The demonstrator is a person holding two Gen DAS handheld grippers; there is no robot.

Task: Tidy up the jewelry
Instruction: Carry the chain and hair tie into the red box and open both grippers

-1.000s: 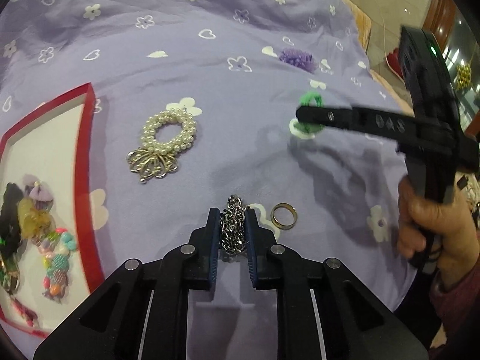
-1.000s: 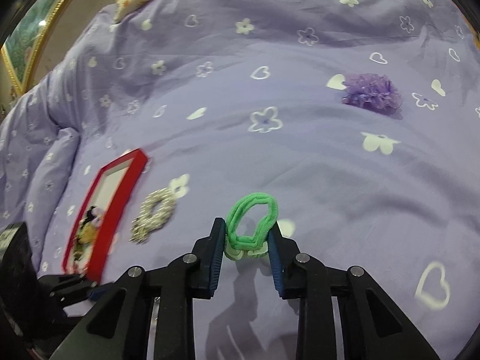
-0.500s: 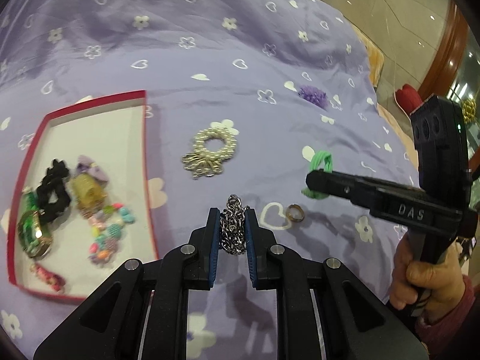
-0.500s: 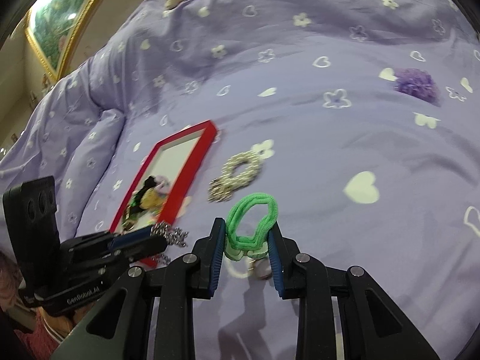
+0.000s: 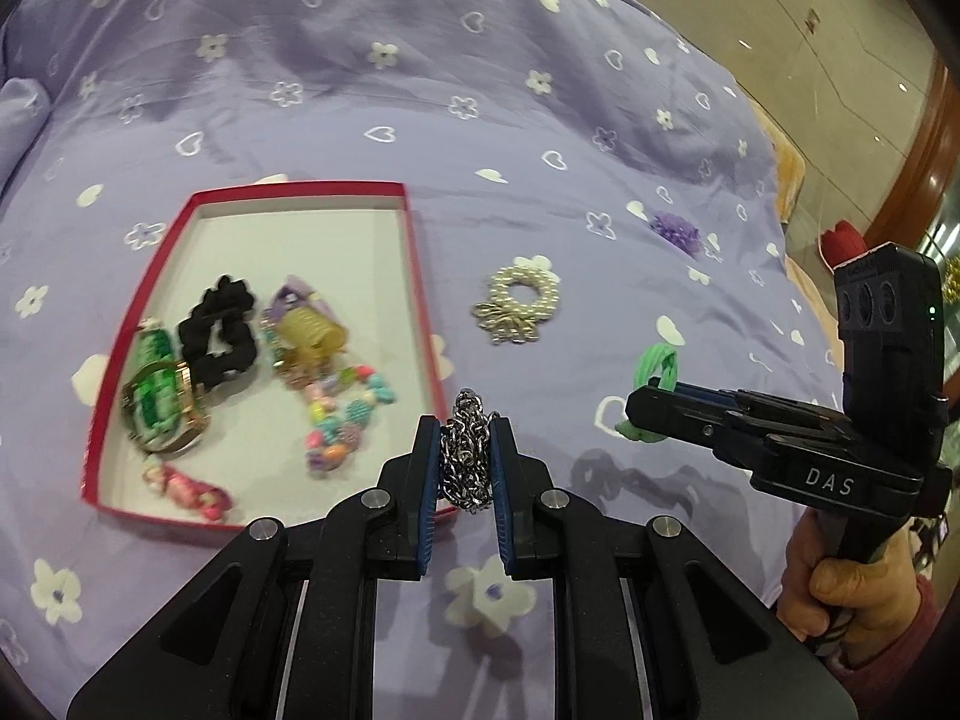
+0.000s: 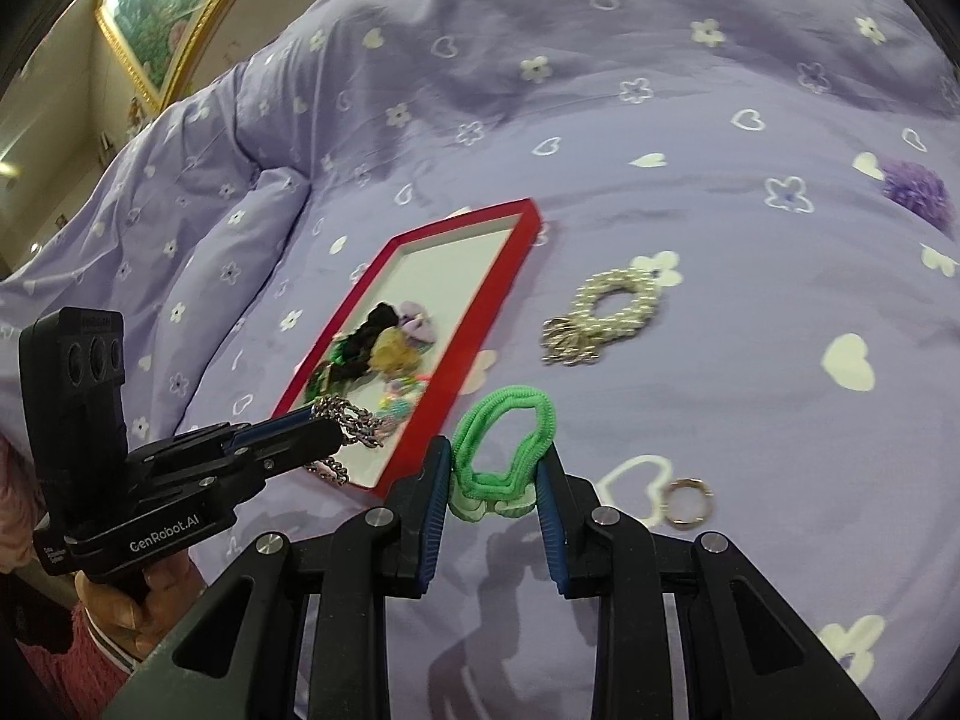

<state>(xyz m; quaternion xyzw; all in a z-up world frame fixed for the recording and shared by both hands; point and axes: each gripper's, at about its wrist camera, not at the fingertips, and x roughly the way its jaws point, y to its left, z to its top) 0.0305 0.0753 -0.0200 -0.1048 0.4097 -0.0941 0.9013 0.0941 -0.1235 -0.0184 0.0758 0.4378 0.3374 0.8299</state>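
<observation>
Left claw (image 5: 467,468) clamped on a bunched silver chain (image 5: 469,456), held above the bedspread (image 5: 420,90), just short of the near right corner of the red tray (image 5: 414,252). Right claw (image 6: 492,480) closed on a green hair tie (image 6: 501,450), loop standing up between the pads, off to the right of the left claw and level with it. Neither load over the tray floor yet, by the look of it.

Roughly halfway, judged from the spread of things. Already lying in the tray, ahead and left of the left claw: a black scrunchie (image 5: 217,330), a green watch (image 5: 159,402), a yellow clip (image 5: 309,333), a beaded string (image 5: 345,414), a pink piece (image 5: 189,489). Still loose on the bedspread: a pearl bracelet (image 6: 600,315) ahead of the right claw, a gold ring (image 6: 688,501) just to its right, a purple scrunchie (image 6: 915,192) far ahead and right. Left to do, probably: drop chain and tie in the tray, then collect those three.
</observation>
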